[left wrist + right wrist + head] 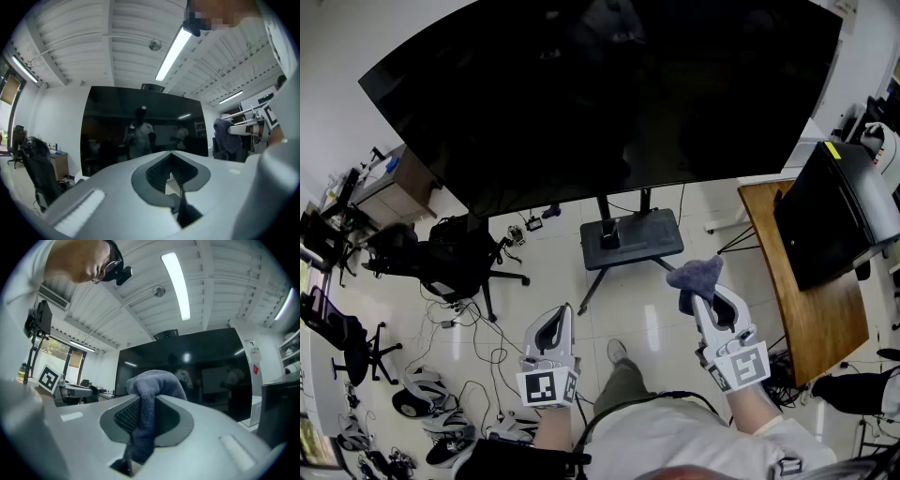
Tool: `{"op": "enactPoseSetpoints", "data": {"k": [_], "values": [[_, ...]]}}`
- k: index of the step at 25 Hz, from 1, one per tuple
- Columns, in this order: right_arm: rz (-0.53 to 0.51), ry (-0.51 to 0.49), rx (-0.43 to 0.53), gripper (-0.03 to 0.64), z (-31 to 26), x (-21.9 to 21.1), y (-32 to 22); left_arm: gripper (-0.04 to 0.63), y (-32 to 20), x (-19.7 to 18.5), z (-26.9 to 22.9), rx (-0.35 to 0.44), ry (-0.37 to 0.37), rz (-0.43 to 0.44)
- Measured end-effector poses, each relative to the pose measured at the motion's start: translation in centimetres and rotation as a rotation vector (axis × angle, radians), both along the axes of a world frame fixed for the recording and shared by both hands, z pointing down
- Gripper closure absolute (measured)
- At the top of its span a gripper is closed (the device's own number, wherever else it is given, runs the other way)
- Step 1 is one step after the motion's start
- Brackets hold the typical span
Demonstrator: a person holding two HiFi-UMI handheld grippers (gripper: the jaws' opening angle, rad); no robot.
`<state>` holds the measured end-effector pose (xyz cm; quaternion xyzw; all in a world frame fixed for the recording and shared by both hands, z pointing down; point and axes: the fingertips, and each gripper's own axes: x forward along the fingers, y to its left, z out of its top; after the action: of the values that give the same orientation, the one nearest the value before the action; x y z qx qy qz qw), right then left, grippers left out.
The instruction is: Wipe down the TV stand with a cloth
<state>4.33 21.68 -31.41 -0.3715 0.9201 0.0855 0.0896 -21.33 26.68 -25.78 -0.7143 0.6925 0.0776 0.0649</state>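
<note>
Floor: pale glossy tile, reflecting light. Loose cables strewn across it at left, near black office chair. Small cabinet further left. Wooden table at right, dark box on top. Wall: plain white. Ceiling: white ribbed panels, long strip light lit, round fixture beside it. Window: bright daylight.

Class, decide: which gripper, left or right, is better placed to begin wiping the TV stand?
Right, probably. The right gripper is shut on the cloth and, in the head view, sits nearer the stand's base. The left gripper is shut and empty.
</note>
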Motion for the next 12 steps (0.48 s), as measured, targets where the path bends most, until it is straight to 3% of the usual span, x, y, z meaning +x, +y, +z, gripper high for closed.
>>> {"op": "enactPoseSetpoints", "data": {"k": [6,12], "values": [[0.076,-0.039,0.024,0.555,-0.6,-7.4,-12.8,0.595,-12.1,-7.8,-2.2,0.035,-0.049,0.024],[0.141,-0.05,0.033,0.557,-1.5,-7.6,-20.5,0.595,-19.2,-10.4,-3.9,0.044,-0.086,0.004]]}}
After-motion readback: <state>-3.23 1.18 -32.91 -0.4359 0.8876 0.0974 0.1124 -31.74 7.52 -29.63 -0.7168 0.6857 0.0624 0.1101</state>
